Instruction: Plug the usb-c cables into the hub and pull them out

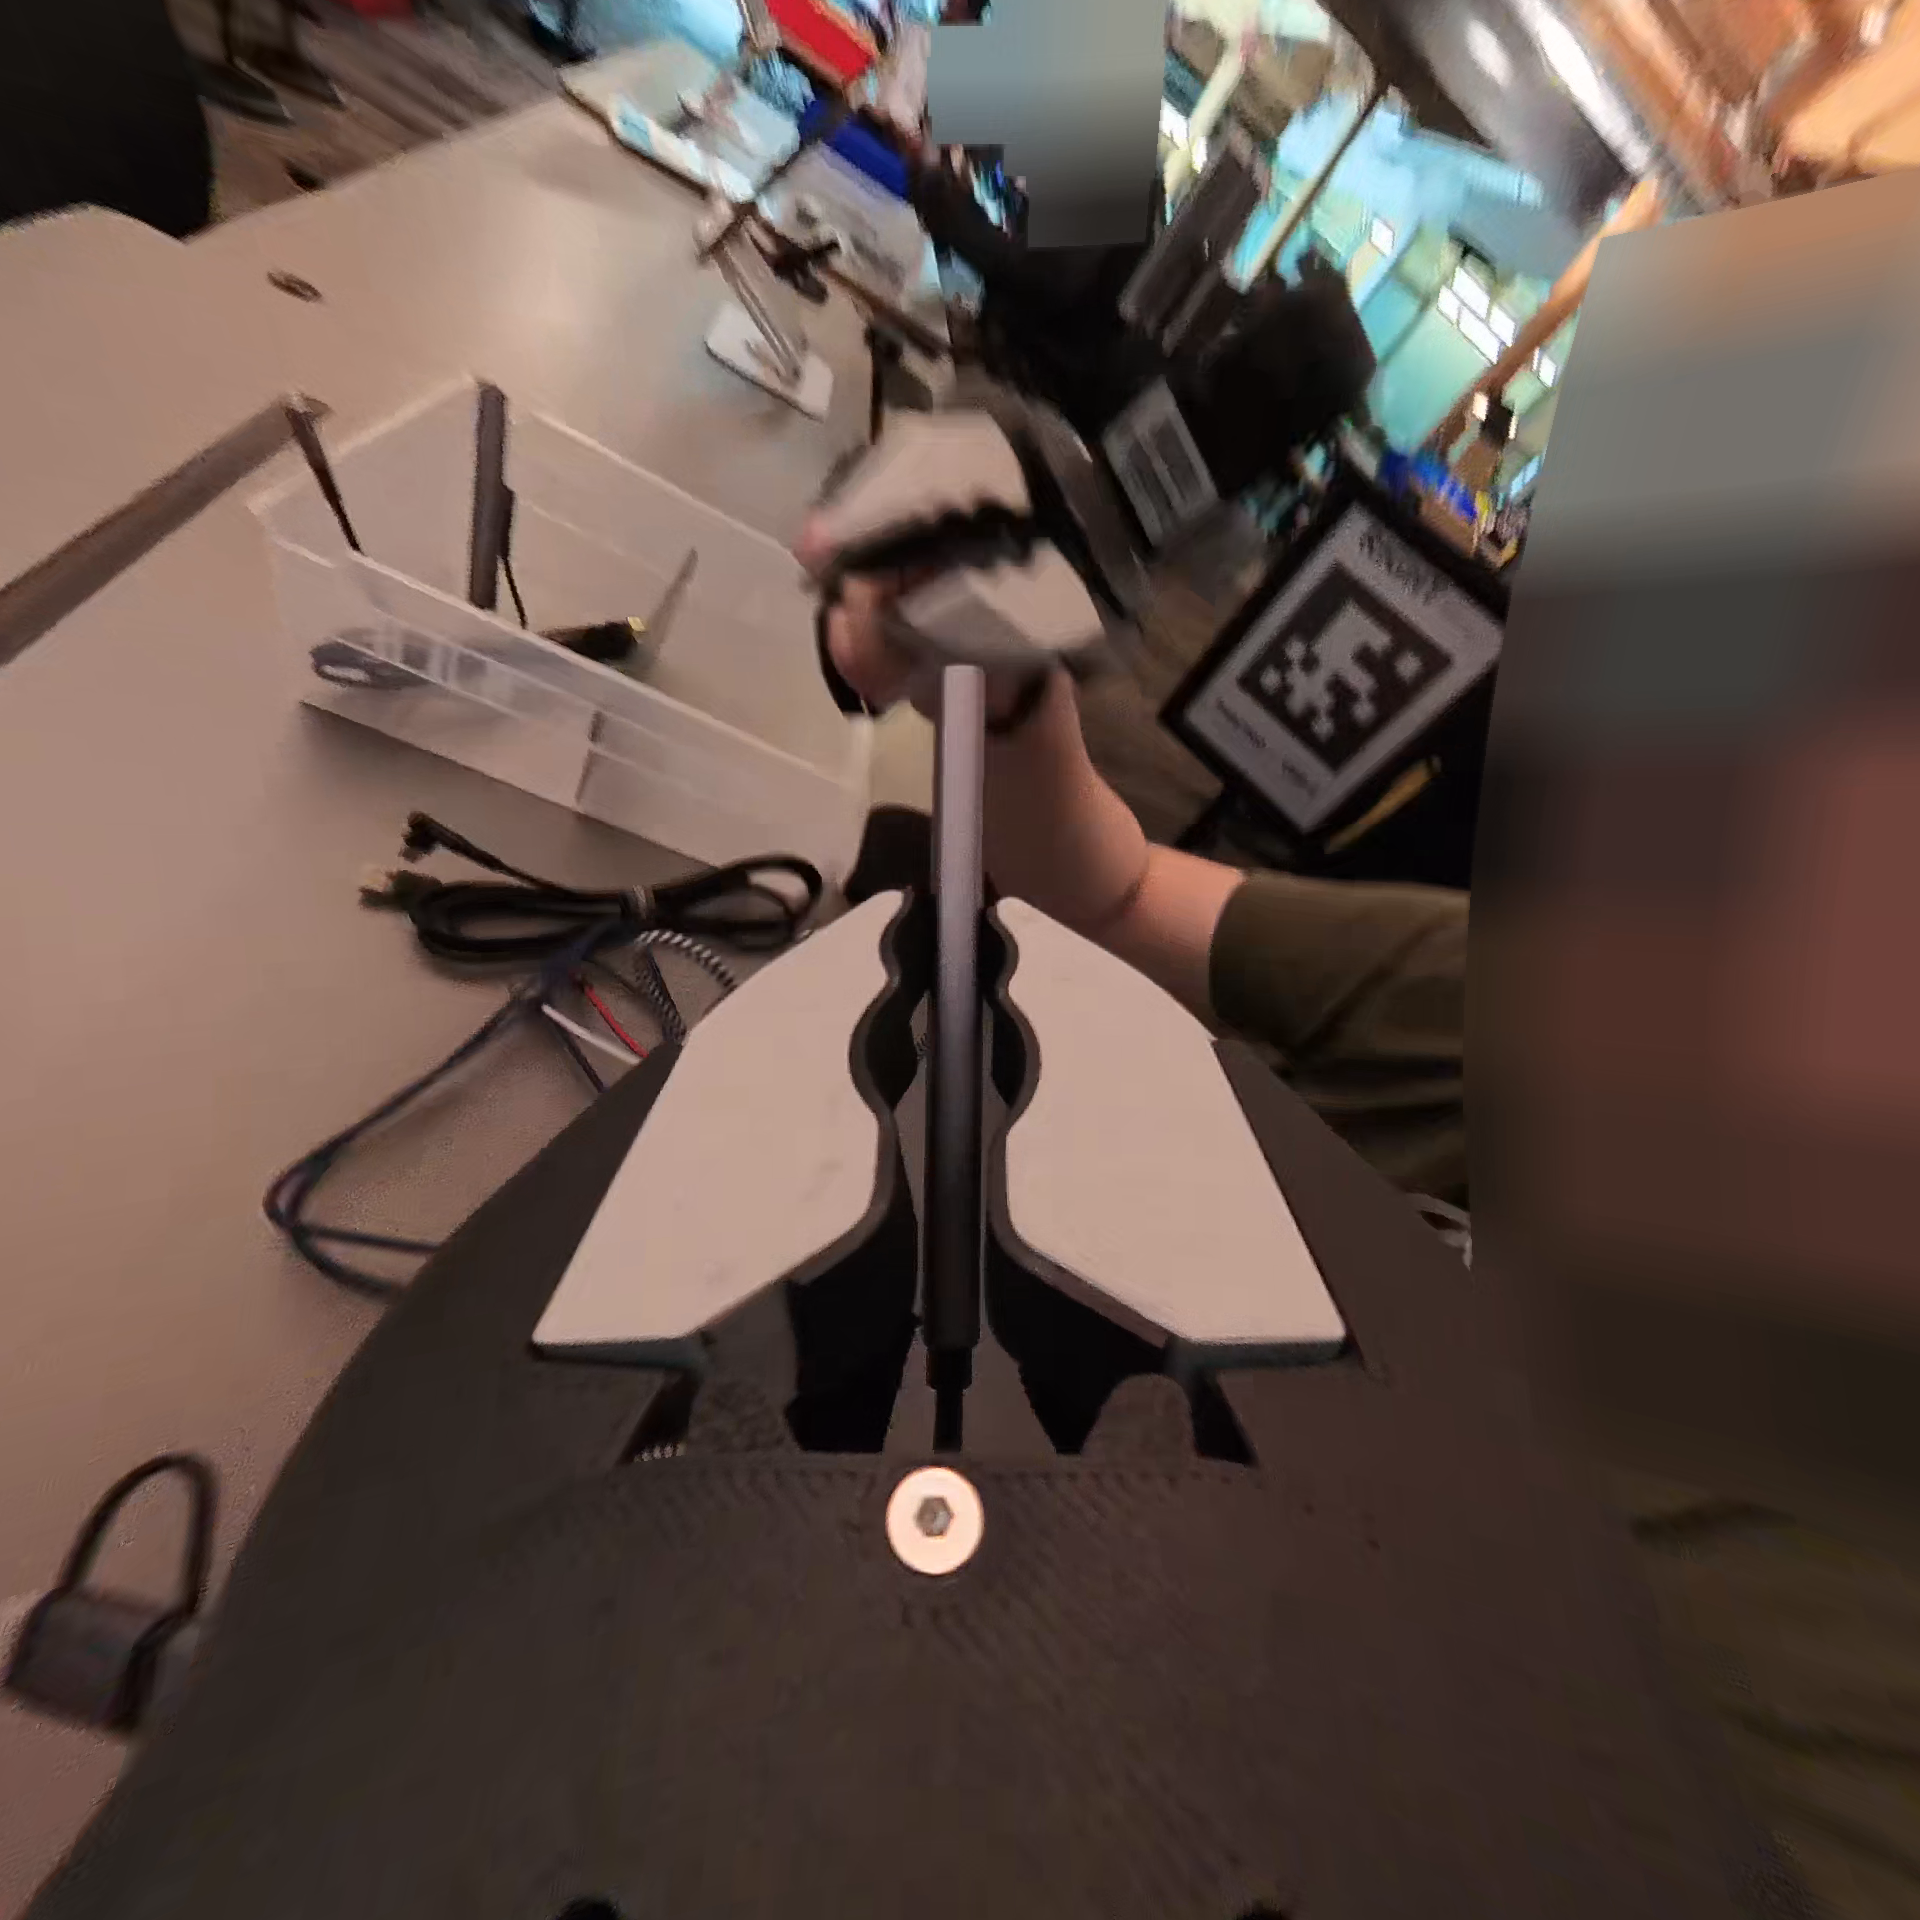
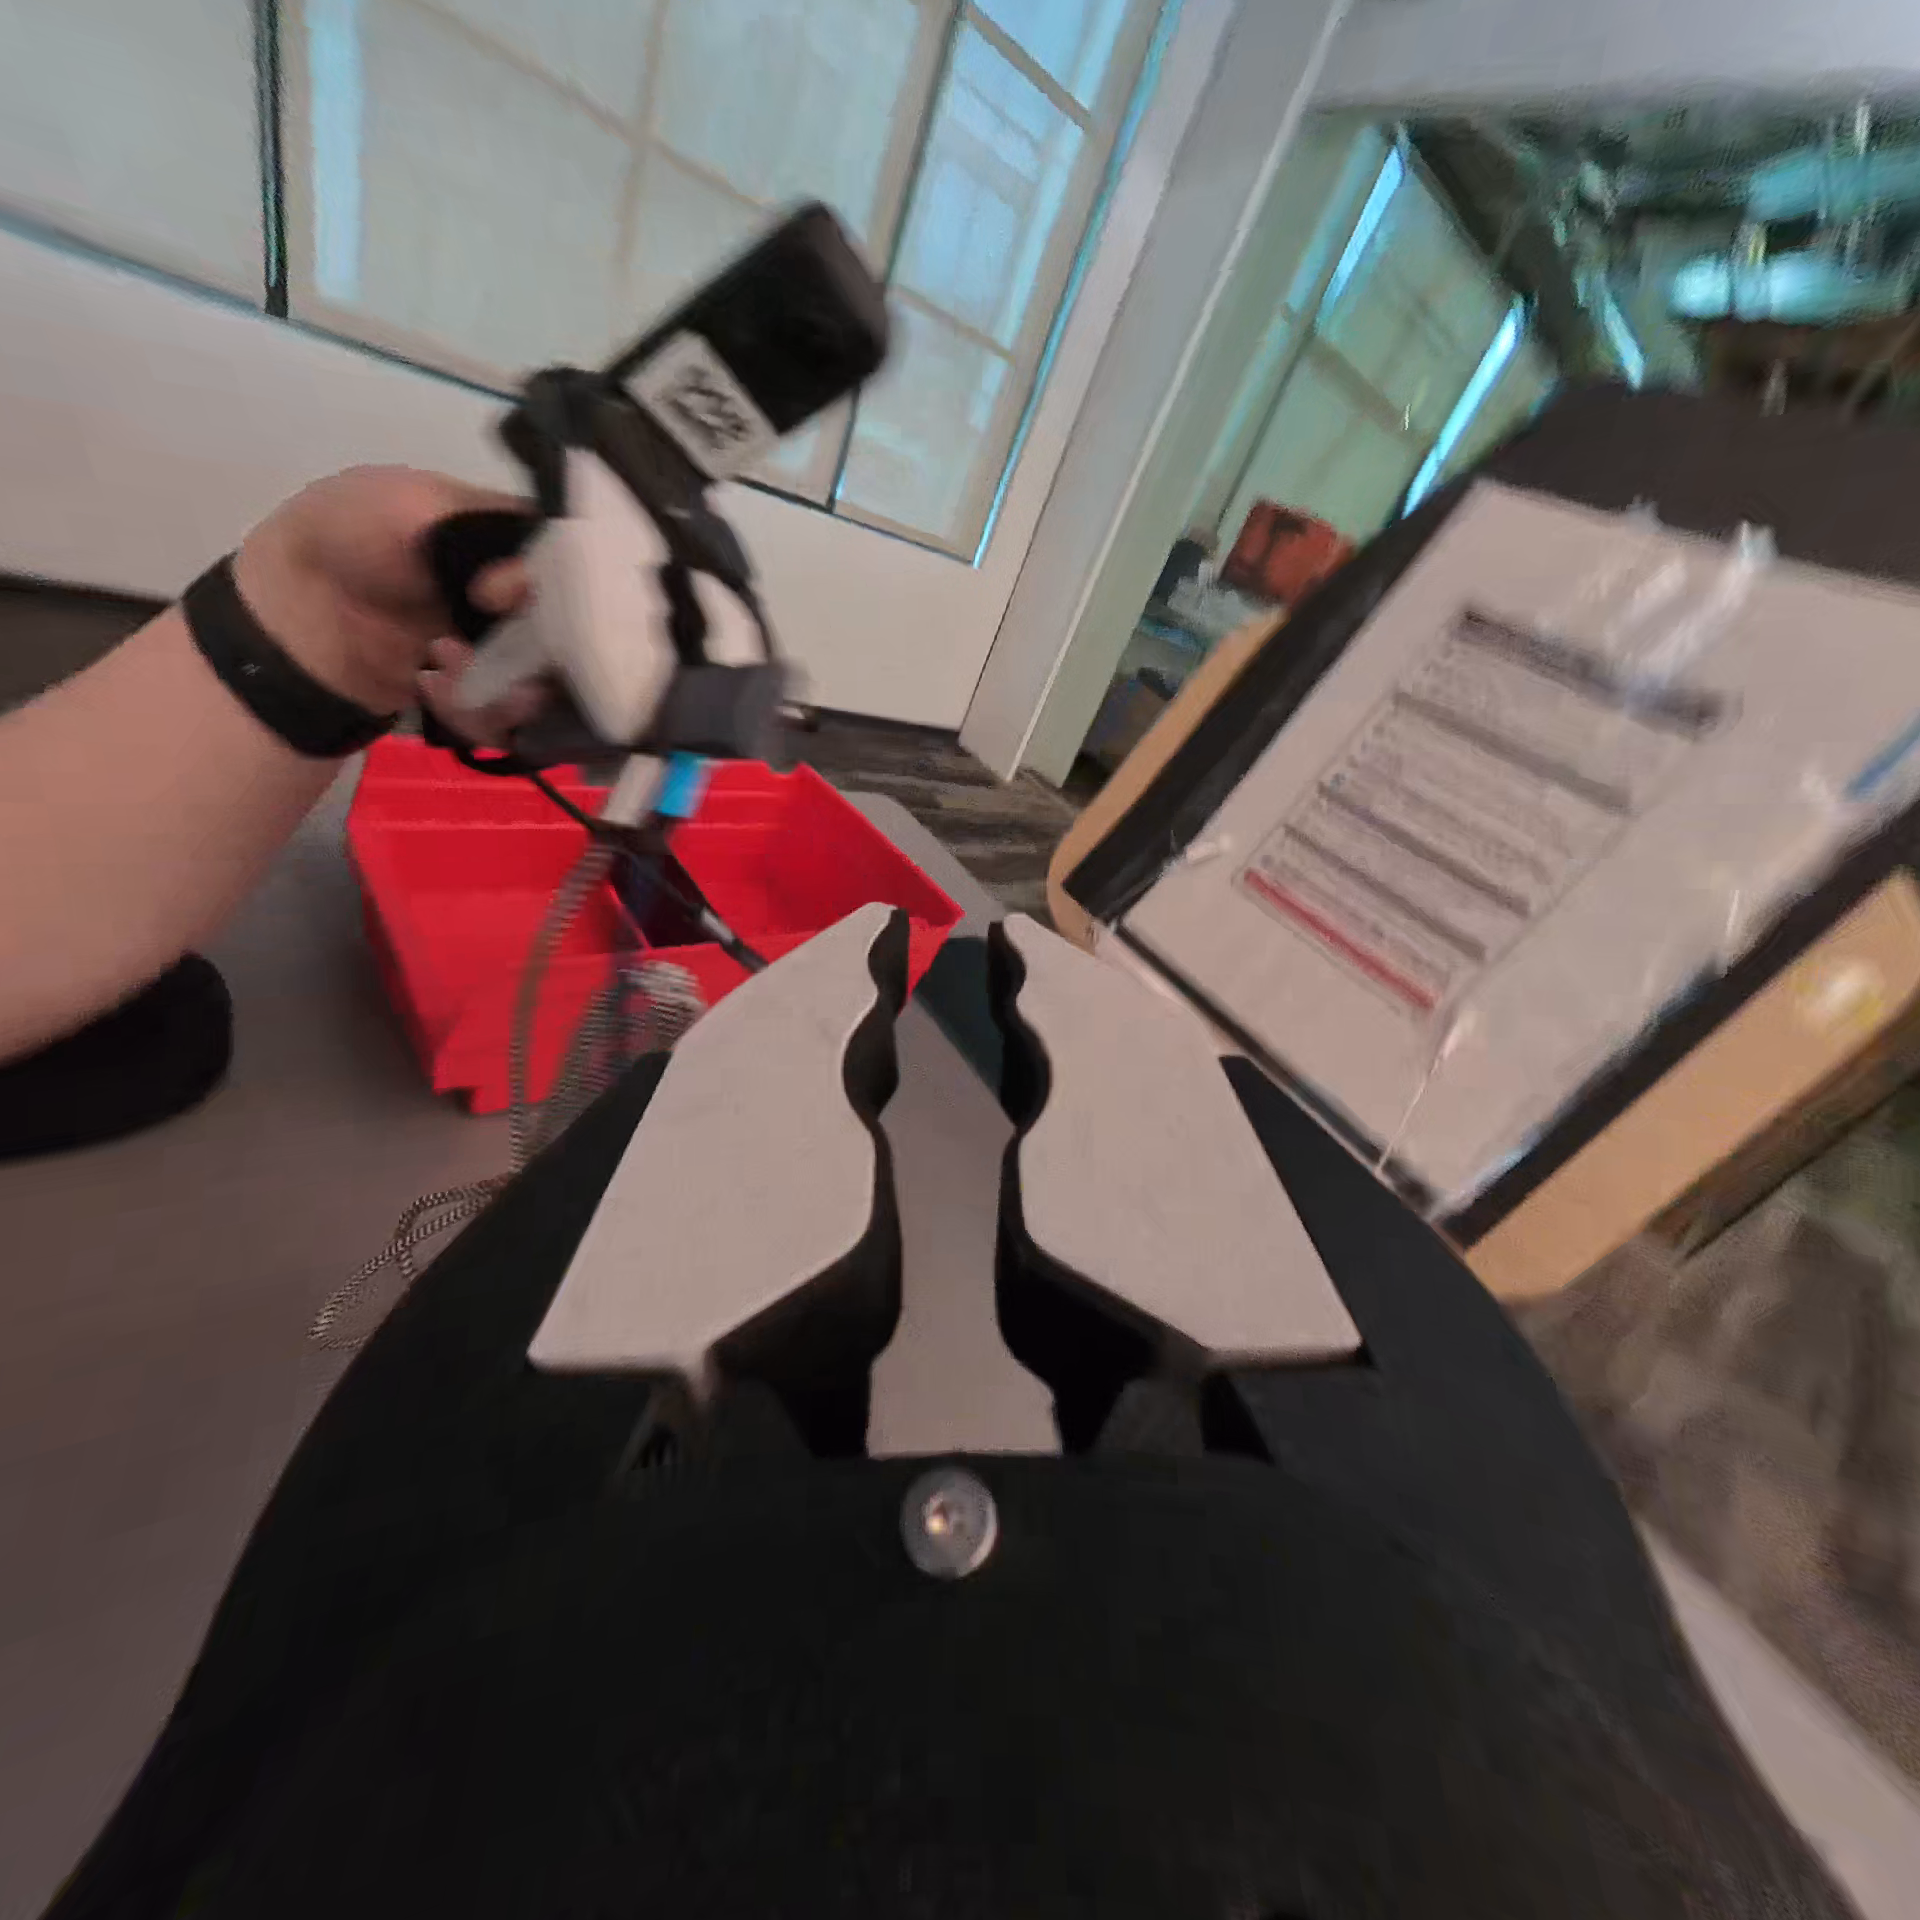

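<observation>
Beside the clear plastic tray (image 1: pixel 540 665), coiled black cables (image 1: pixel 623 914) lie on the grey bench (image 1: pixel 156 935). The left gripper (image 1: pixel 956 914) fingers clamp the slim dark-grey metal hub (image 1: pixel 958 935); the right gripper (image 2: pixel 945 935) fingers stand apart, empty.

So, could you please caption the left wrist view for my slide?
Left gripper clamps the slim grey hub edge-on above the table, cables beside it.

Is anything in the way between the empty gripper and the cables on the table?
Nothing visible blocks it. The right gripper is open and empty, over bare table. The black cables lie loose there beside the clear box. The left gripper holds the hub.
</observation>
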A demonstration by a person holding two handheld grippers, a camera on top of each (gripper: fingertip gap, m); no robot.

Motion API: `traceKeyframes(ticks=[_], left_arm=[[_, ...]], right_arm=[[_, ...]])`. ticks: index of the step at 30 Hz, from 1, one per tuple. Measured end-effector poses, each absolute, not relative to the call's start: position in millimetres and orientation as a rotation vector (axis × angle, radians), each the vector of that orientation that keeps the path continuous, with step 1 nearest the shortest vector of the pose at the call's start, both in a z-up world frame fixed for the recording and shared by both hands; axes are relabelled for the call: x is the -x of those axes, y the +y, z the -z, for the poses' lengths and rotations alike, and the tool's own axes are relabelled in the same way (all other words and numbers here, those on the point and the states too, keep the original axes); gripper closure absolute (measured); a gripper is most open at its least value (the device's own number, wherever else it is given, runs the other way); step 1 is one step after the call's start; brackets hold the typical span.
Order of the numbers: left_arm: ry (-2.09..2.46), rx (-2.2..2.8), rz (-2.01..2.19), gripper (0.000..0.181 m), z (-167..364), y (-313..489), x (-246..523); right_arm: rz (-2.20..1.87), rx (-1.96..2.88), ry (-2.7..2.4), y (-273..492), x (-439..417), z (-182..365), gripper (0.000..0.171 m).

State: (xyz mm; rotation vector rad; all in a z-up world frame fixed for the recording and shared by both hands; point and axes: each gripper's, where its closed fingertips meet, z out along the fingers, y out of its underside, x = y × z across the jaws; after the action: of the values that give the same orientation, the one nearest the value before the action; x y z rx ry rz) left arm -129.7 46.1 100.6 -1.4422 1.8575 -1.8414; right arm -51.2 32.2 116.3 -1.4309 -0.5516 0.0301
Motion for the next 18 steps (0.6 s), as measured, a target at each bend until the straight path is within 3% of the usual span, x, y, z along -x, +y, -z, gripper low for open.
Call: traceKeyframes(ticks=[3, 5, 10, 15, 18], left_arm=[[1.961, 1.404, 1.737, 0.173, -101.0, 40.9, 150.4], [1.955, 1.355, 1.761, 0.173, -112.1, 36.7, 161.0], [1.872, 1.337, 1.749, 0.173, -125.9, 41.1, 173.7], [1.997, 1.539, 1.508, 0.173, -80.3, 47.5, 154.6], [2.005, 1.643, 1.435, 0.173, -55.5, 48.8, 125.5]], right_arm=[[-0.194, 1.706, -0.346, 48.5, 15.8, -80.3, 0.138], [-0.192, 1.953, -0.283, 58.7, 1.7, -33.5, 0.137], [0.216, 2.439, -0.245, 58.3, -36.5, 60.1, 0.134], [0.473, 2.585, -0.090, 58.8, -62.9, 103.2, 0.137], [0.418, 2.634, 0.000, 61.1, -65.6, 126.9, 0.133]])
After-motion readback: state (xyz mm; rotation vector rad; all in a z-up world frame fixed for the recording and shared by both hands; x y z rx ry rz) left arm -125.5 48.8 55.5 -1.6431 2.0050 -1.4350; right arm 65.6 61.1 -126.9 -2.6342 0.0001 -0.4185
